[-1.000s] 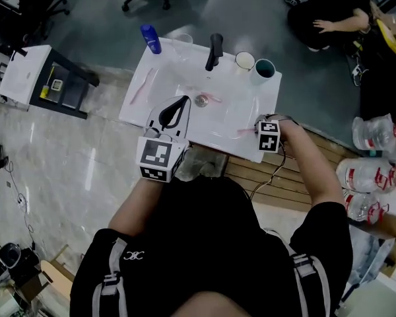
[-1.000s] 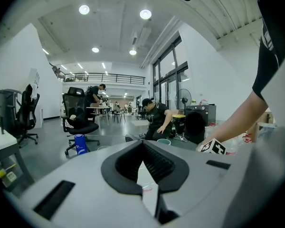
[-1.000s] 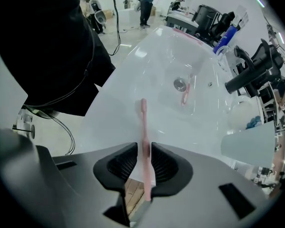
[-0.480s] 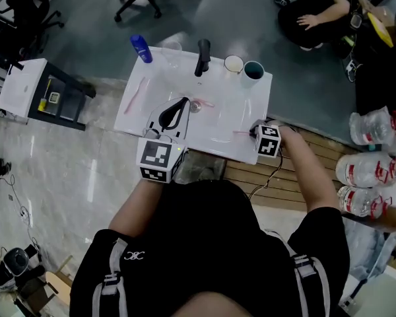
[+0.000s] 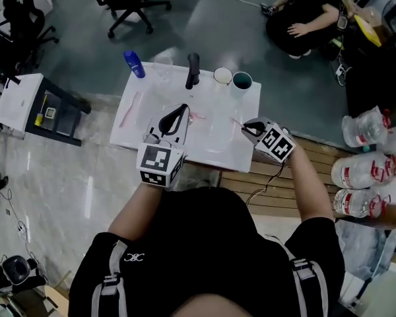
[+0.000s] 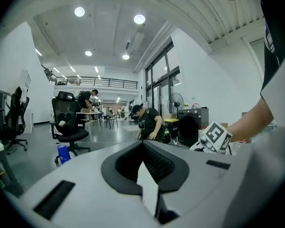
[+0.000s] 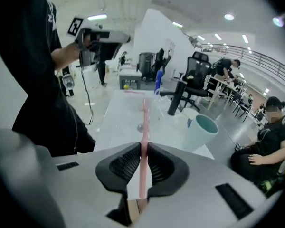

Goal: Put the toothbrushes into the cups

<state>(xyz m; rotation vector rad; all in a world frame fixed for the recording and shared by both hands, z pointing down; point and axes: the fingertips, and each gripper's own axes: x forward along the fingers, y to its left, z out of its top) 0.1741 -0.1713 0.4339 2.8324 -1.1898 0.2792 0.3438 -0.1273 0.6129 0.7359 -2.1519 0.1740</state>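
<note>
My right gripper (image 5: 248, 127) hangs above the right side of the white sink (image 5: 214, 152), and its jaws have just been closing on a pink toothbrush (image 5: 237, 121). In the right gripper view the pads (image 7: 128, 167) pinch the toothbrush (image 7: 145, 120), which points at the basin. A teal cup (image 5: 242, 80) (image 7: 206, 127) and a cream cup (image 5: 222, 76) stand at the sink's back right. Two more pink toothbrushes lie there: one on the left ledge (image 5: 127, 109), one by the drain (image 5: 198, 116). My left gripper (image 5: 183, 107) (image 6: 143, 146) hovers over the basin's left half, shut and empty.
A black faucet (image 5: 193, 70), a blue bottle (image 5: 133, 63) and a clear glass (image 5: 164, 63) line the sink's back edge. A person (image 5: 297, 15) sits on the floor behind. Packs of water bottles (image 5: 366, 177) stand at the right, a small white table (image 5: 20, 101) at the left.
My right gripper has closed on the toothbrush at the sink's front right edge and risen with it toward the cups. The left gripper has barely shifted.
</note>
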